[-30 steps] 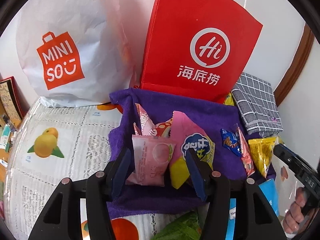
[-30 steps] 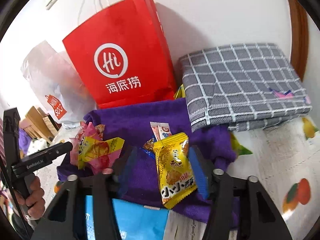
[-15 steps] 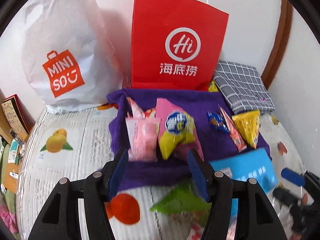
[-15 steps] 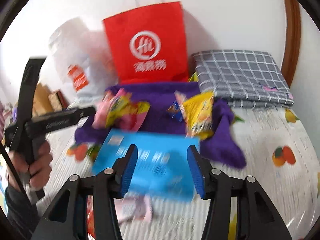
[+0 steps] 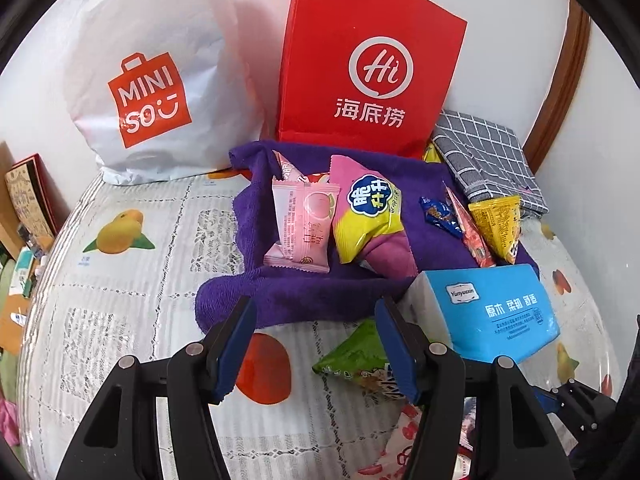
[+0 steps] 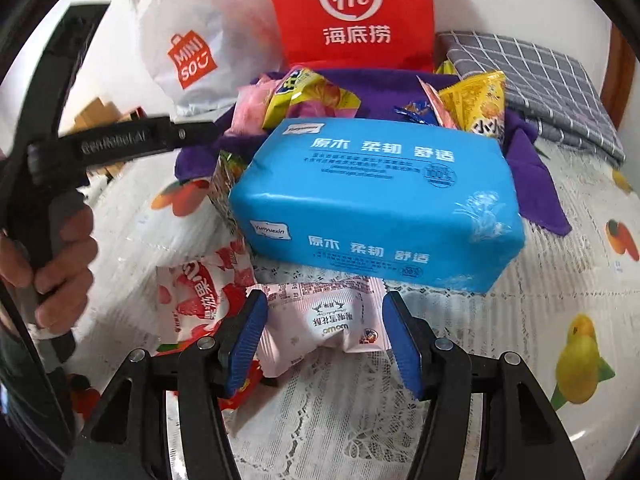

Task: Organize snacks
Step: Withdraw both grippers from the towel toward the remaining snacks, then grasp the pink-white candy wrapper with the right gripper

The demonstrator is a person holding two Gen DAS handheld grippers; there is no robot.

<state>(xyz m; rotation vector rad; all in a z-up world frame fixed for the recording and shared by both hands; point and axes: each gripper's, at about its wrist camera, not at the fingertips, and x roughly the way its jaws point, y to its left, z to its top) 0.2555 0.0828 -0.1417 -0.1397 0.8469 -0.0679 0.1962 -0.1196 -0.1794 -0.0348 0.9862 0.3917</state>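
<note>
My left gripper (image 5: 314,312) hangs open and empty over the front hem of the purple towel (image 5: 256,300). On the towel lie a pink packet (image 5: 302,226), a pink-and-yellow bag (image 5: 370,216), a blue candy (image 5: 438,214), a red stick packet (image 5: 472,236) and a yellow packet (image 5: 498,226). A green packet (image 5: 352,360) lies on the table by the right finger. In the right wrist view my right gripper (image 6: 325,308) is opening its jaws, with a pale pink packet (image 6: 328,320) lying on the table between them, untouched. A red-and-white packet (image 6: 200,292) lies to its left.
A blue tissue pack (image 6: 376,200) lies just beyond the pale pink packet. A red paper bag (image 5: 368,64) and a white Miniso bag (image 5: 152,76) stand against the wall. A grey checked cloth (image 5: 488,160) is at the back right. A hand (image 6: 56,264) holds the left gripper.
Both grippers drew back from the towel toward the table's front. The left left the pink packet and pink-yellow bag; the right left the yellow packet and now straddles the pale pink packet, jaws wider.
</note>
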